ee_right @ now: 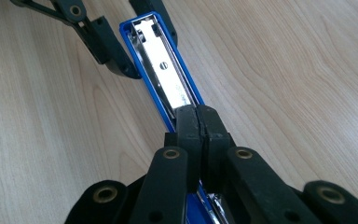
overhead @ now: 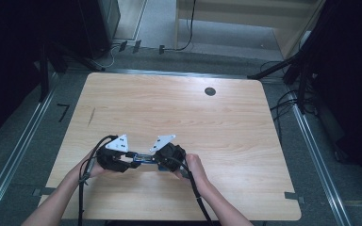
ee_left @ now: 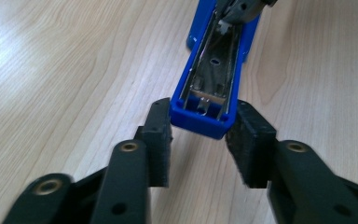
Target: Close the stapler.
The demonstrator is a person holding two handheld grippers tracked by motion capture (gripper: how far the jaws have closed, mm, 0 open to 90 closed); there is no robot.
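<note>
1. The tabletop [overhead: 179, 103] runs wide and bare, and all the action sits low on it, near the person's edge at about 6 o'clock, left of centre.

2. Two hands come in from the bottom of the high view. The left tongs [overhead: 127, 162] and the right tongs [overhead: 156, 162] face each other nose to nose, both right on the piece.

3. Between them lies the blue stapler [overhead: 142, 159], flat on the wood, its long axis running 9 to 3 o'clock in the high view, one end toward each hand.

4. In the left gripper view the stapler [ee_left: 209, 79] stretches away toward 12 o'clock. Its near blue end sits between the black pads [ee_left: 161, 135] of the left tongs [ee_left: 198, 140], which touch its corners on both sides — a grip on that end, though how firm it is cannot be told.

5. In the right gripper view the right tongs [ee_right: 198, 126] are fully closed, pads together, tips resting on top at the stapler's [ee_right: 161, 70] near end.

6. The stapler lies open, and its shiny metal channel [ee_right: 165, 74] looks empty of staples.

7. Judged call: the left end is braced, so the coming move runs along that long axis.
</note>
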